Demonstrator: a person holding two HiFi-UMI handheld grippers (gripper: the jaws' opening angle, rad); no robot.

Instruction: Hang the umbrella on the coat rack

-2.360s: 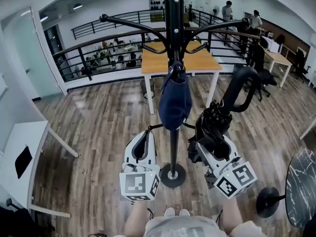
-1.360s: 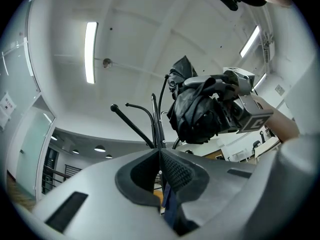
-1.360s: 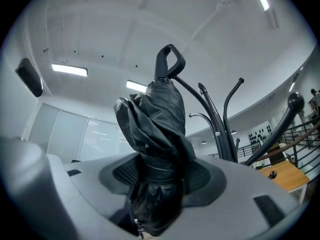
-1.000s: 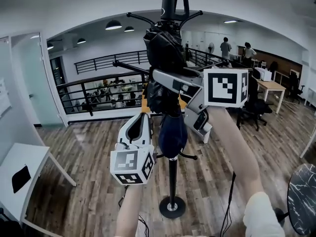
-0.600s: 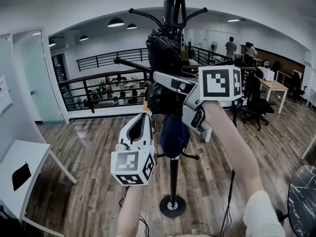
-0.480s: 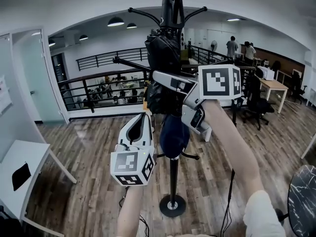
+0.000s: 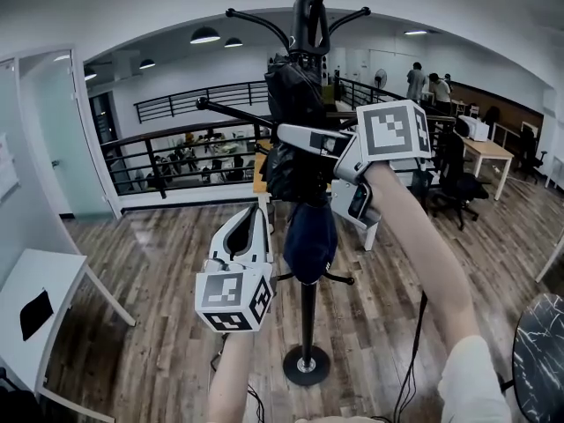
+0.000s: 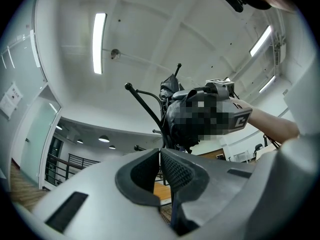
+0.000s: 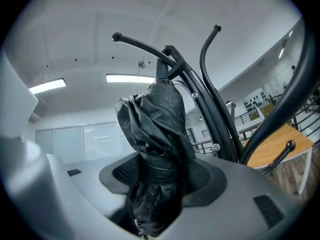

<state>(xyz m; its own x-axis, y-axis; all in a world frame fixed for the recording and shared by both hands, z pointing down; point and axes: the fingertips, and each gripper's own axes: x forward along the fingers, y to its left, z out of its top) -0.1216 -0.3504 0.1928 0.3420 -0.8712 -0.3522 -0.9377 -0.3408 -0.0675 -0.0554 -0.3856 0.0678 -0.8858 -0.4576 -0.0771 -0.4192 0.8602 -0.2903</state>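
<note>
Right hand-held gripper clamps a folded black fabric umbrella beside the black metal coat rack; left hand-held gripper closed, empty.

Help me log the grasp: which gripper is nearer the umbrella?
Right. The right gripper is clamped on the black umbrella by the coat rack's top; the left gripper sits lower, shut, apart from it.

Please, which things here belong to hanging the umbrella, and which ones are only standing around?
Belonging to the job: black folded fabric umbrella, clamped in the right gripper; black metal coat rack.
Only around: shut, empty left gripper; dark blue cap hung on the rack; white table; black office chair.
</note>
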